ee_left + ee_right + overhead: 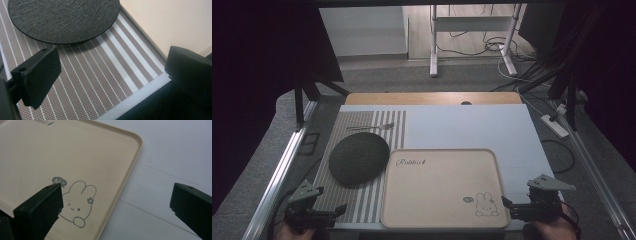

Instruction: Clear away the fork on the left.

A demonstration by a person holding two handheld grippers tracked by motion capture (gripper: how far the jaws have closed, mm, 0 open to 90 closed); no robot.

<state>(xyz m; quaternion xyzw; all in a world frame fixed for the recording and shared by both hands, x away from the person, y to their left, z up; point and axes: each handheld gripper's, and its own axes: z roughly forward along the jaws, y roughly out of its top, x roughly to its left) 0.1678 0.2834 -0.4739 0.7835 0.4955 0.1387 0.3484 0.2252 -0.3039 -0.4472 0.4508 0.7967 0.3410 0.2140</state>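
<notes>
The round dark plate (pixel 62 18) looks matt and rough-grained; the striped placemat (pixel 100 82) is woven; the beige tray (pixel 37 152) is smooth, matt plastic.

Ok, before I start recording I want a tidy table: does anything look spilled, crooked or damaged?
Nothing stands out. The beige tray lies flat and square to the table edge, bare of any load. The dark round plate sits on the striped placemat, its edge close beside the tray, and a spoon lies behind it. No spills or damage show.

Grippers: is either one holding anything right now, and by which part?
Nothing is held. The left gripper hangs open over the striped mat; the right gripper is open beside the tray.
</notes>
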